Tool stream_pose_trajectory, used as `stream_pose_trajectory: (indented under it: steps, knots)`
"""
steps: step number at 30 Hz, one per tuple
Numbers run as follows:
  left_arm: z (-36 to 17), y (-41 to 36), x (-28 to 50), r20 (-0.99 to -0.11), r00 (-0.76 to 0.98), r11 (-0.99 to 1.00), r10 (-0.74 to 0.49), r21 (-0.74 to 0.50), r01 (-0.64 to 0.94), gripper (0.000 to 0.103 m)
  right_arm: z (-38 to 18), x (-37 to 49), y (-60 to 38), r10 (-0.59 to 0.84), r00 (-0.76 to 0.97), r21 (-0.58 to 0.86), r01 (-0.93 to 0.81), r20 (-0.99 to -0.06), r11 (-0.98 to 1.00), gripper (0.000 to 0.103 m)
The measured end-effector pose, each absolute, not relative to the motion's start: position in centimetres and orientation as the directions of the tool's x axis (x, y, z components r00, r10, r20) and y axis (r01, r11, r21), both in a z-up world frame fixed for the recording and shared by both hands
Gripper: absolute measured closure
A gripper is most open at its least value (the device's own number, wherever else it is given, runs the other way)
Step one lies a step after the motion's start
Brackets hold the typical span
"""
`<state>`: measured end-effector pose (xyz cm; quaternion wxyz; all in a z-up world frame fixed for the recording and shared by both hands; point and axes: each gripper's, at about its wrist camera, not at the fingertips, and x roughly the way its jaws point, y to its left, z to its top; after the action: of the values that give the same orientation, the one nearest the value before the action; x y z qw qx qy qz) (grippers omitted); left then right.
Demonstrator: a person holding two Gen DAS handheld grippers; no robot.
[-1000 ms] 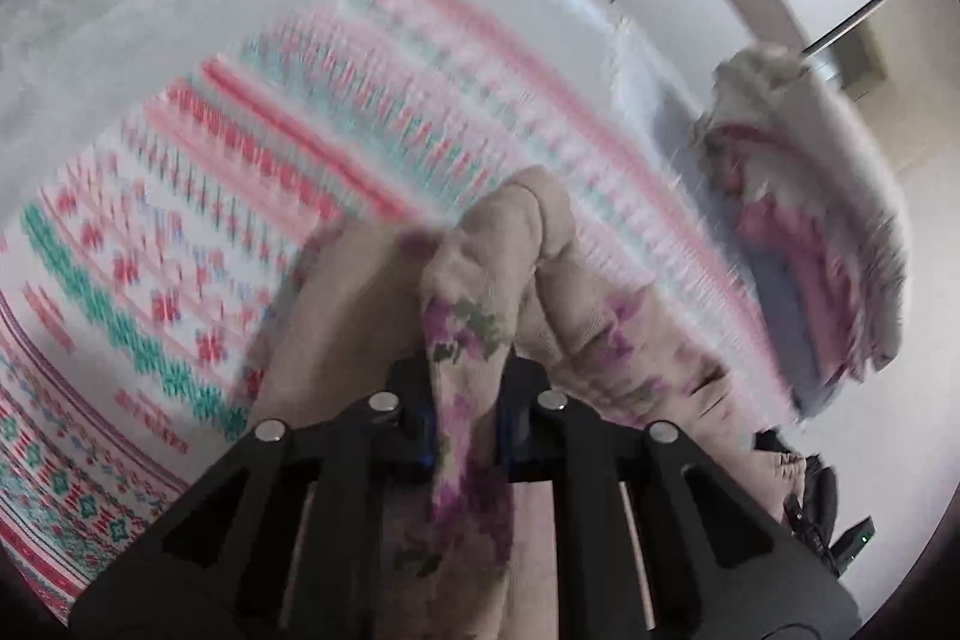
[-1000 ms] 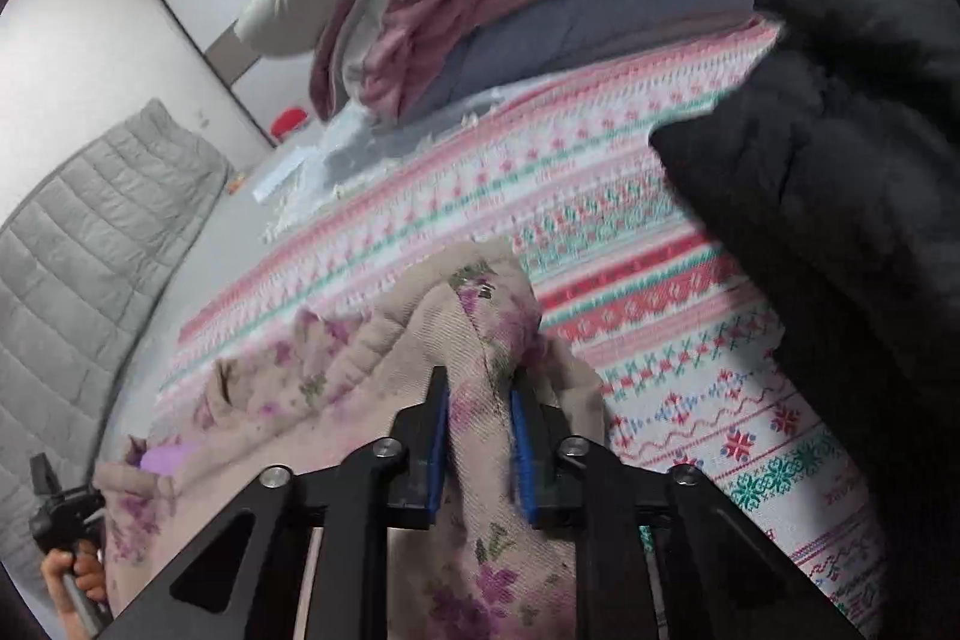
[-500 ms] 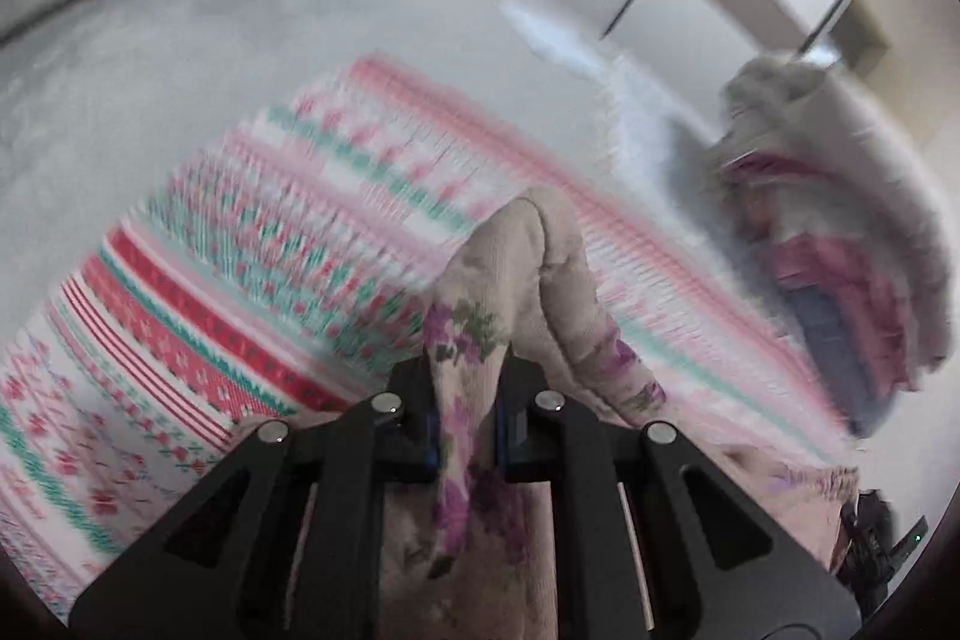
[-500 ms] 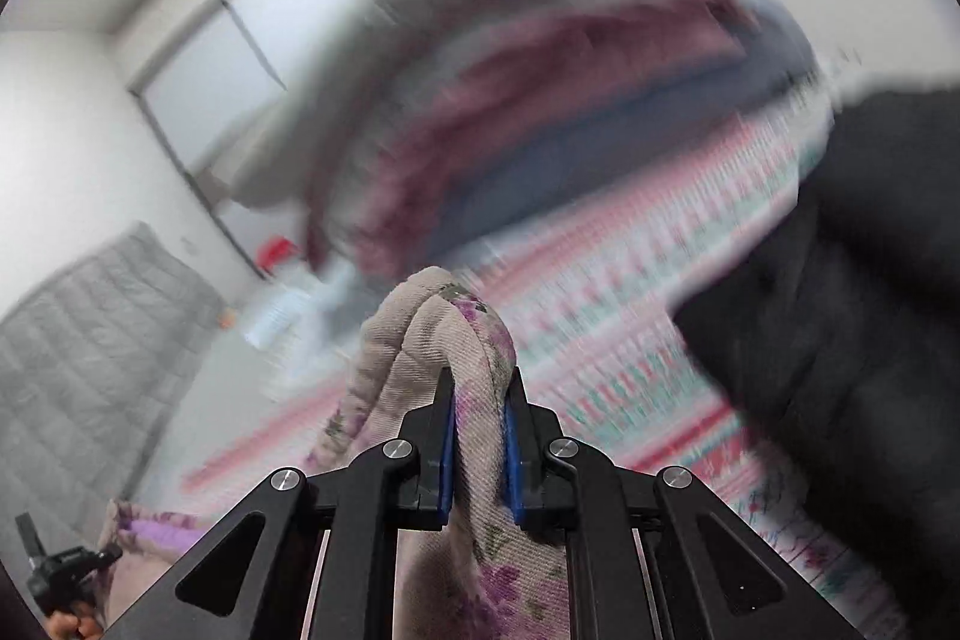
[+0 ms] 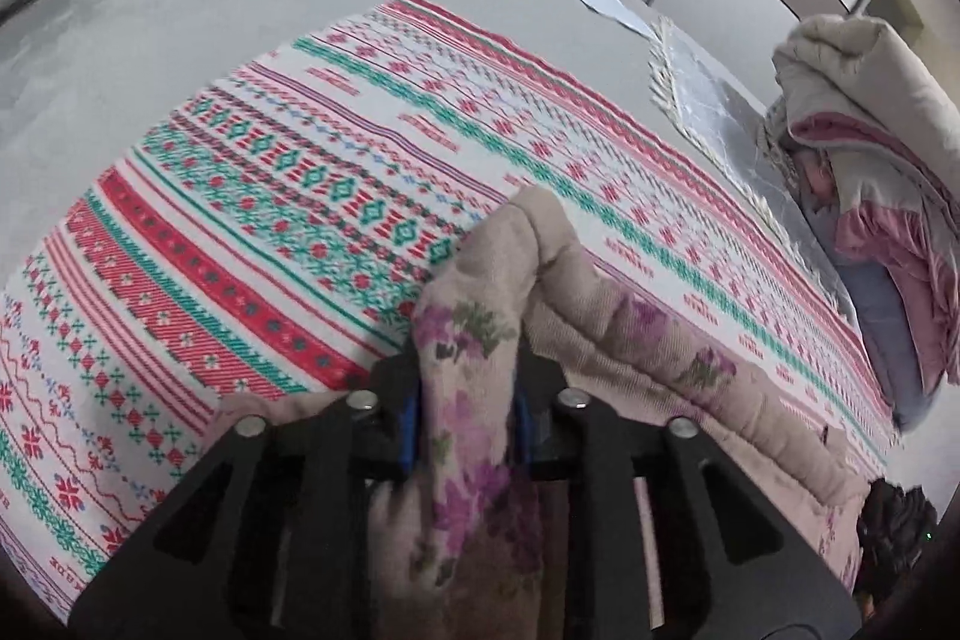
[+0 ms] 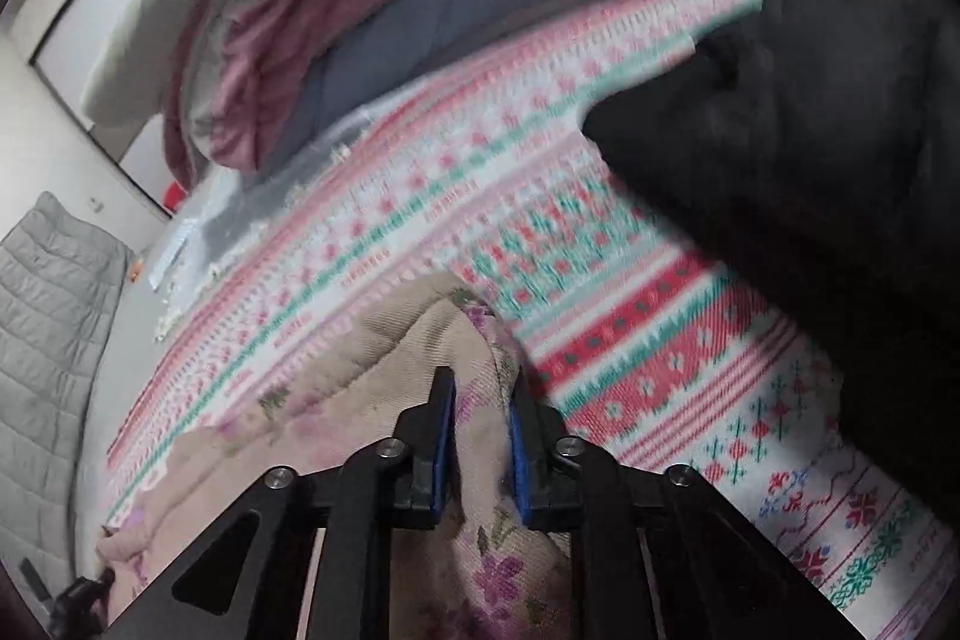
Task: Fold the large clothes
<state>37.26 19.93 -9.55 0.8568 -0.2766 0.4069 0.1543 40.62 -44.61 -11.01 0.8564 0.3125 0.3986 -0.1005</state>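
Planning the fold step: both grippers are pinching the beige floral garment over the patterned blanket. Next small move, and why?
Probably carry both held ends forward and lower them. The left gripper and right gripper each clamp the beige floral quilted garment raised above the striped red-and-teal patterned blanket, whose open area lies ahead.

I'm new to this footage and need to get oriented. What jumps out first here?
The patterned red, green and white blanket fills the middle of both views. Each gripper, left gripper and right gripper, is clamped on the beige floral garment at the bottom. A black garment looms at the right-wrist view's right; a pile of folded bedding sits far right in the left-wrist view.
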Motion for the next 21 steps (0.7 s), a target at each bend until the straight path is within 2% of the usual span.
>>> stream_pose_trajectory:
  steps: [2, 3, 5, 6, 8, 11, 13, 15, 19, 21]
  knots:
    - [-9.2, 19.8, 37.0, -0.780, 0.625, 0.801, 0.020, -0.361, -0.477, 0.060, -11.3, 40.1, -45.5, 0.118, 0.658, 0.497, 0.426, -0.744, 0.756, 0.066]
    - [-8.6, 19.9, 36.6, -0.775, 0.632, 0.799, 0.004, -0.378, -0.468, 0.058, -11.3, 39.7, -45.6, 0.126, 0.657, 0.505, 0.427, -0.744, 0.750, 0.063]
    - [-6.5, 20.6, 34.9, -0.748, 0.664, 0.790, -0.008, -0.412, -0.455, 0.056, -9.7, 38.5, -45.6, 0.127, 0.643, 0.493, 0.429, -0.755, 0.757, 0.050]
    - [-5.1, 21.0, 33.7, -0.726, 0.687, 0.781, 0.006, -0.425, -0.456, 0.054, -8.6, 37.7, -45.5, 0.127, 0.652, 0.491, 0.415, -0.748, 0.766, 0.049]
    - [-2.7, 21.3, 31.2, -0.689, 0.724, 0.778, 0.035, -0.436, -0.453, 0.038, -4.9, 34.9, -44.3, 0.119, 0.701, 0.470, 0.332, -0.703, 0.817, 0.045]
    - [-0.4, 20.5, 27.5, -0.660, 0.750, 0.799, 0.043, -0.428, -0.422, 0.035, -1.1, 30.9, -42.0, 0.099, 0.733, 0.410, 0.259, -0.673, 0.875, 0.035]
    - [-0.5, 18.5, 25.2, -0.676, 0.737, 0.826, -0.012, -0.422, -0.374, 0.034, -0.4, 29.1, -39.9, 0.141, 0.720, 0.375, 0.175, -0.680, 0.910, 0.034]
    - [-1.5, 15.9, 24.0, -0.698, 0.713, 0.855, -0.068, -0.409, -0.319, 0.033, -1.2, 27.6, -36.7, 0.202, 0.650, 0.331, 0.081, -0.732, 0.940, 0.034]
    - [-4.2, 11.0, 23.1, -0.735, 0.669, 0.894, -0.106, -0.365, -0.260, 0.033, -3.7, 25.8, -29.6, 0.295, 0.548, 0.279, -0.114, -0.783, 0.953, 0.034]
    - [-5.6, 8.8, 23.5, -0.765, 0.638, 0.923, -0.089, -0.304, -0.235, 0.033, -4.5, 25.8, -27.1, 0.292, 0.539, 0.239, -0.169, -0.790, 0.956, 0.034]
